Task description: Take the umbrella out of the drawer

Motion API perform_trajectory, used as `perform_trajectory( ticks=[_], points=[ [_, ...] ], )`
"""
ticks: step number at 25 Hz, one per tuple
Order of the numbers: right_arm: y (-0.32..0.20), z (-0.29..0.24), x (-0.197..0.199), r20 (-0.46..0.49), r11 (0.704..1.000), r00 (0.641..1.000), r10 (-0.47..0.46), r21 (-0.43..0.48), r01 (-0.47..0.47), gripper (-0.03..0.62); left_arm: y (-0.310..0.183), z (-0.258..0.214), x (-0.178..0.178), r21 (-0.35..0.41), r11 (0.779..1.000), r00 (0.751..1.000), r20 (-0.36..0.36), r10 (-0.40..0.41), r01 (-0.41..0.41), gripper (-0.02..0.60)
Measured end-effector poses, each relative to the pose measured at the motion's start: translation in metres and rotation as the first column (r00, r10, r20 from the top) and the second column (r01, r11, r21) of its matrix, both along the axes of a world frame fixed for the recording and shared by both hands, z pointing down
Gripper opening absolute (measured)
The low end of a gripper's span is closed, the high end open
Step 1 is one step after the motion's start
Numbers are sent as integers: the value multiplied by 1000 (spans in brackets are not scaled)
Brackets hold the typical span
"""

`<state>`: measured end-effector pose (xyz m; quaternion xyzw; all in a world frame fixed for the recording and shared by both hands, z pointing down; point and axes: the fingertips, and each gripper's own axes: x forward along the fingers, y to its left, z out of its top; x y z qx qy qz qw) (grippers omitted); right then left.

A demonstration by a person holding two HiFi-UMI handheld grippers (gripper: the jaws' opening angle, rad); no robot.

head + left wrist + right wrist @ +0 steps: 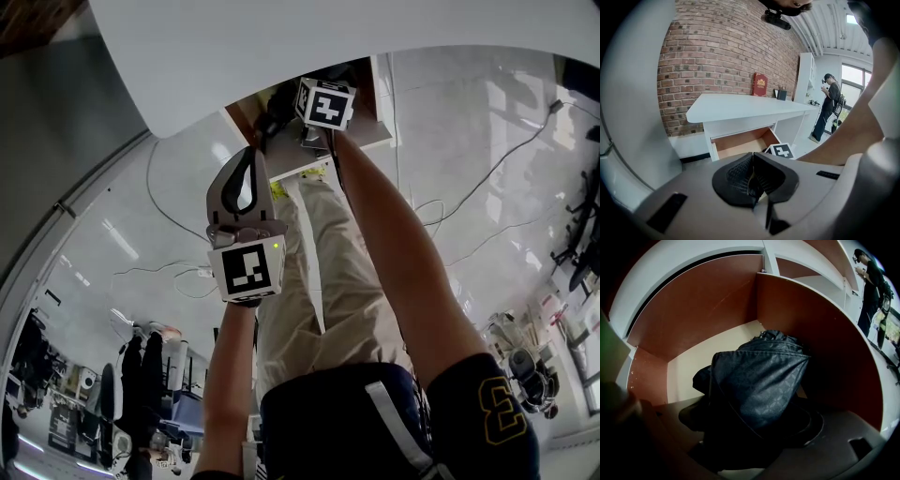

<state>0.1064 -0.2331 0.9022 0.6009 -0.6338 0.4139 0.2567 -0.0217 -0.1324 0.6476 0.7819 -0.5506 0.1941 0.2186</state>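
Observation:
A dark folded umbrella (759,380) lies inside the open drawer (693,310), whose walls are brown and whose floor is pale. My right gripper (754,437) is shut on the umbrella, and the fabric hides its pads. From the head view the right gripper (284,117) reaches into the drawer (246,108) under the white desk top (281,47). My left gripper (249,161) hangs in front of the desk, away from the drawer. Its jaws are shut with the pads (740,176) pressed together on nothing. The left gripper view looks at the drawer (740,145) from a distance.
The white desk (740,105) stands against a brick wall (712,51), with a red book (760,85) on it. Cables (169,216) trail over the glossy floor. A person (829,108) stands to the right near a window. My own legs (328,272) are below the grippers.

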Motion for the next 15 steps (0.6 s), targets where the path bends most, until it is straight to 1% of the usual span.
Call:
perform_trajectory(
  ticks=[2, 5, 8, 9, 12, 13, 15],
  points=[
    [1, 0, -1, 1, 1000, 1000, 7, -13, -7, 439, 2, 2, -2, 0, 1000, 1000, 1, 10, -10, 20],
    [6, 2, -5, 2, 998, 1000, 31, -56, -31, 387, 8, 6, -8, 10, 998, 998, 27, 60, -60, 20],
    [6, -4, -12, 10, 998, 1000, 23, -58, -22, 379, 6, -7, -11, 0, 1000, 1000, -9, 0, 0, 21],
    [6, -7, -12, 13, 998, 1000, 19, -53, -18, 379, 6, -10, -9, 2, 1000, 1000, -10, 1, -1, 21],
    [2, -12, -4, 18, 999, 1000, 15, -42, -14, 379, 10, -11, 2, 18, 997, 996, 27, 81, -81, 21],
    [2, -12, -2, 17, 999, 1000, 20, -45, -19, 379, 10, -12, 4, 21, 996, 995, 33, 90, -91, 21],
    [5, -12, 0, 18, 998, 999, 36, -57, -34, 379, 9, -14, 3, 22, 997, 997, 26, 72, -73, 20]
  ],
)
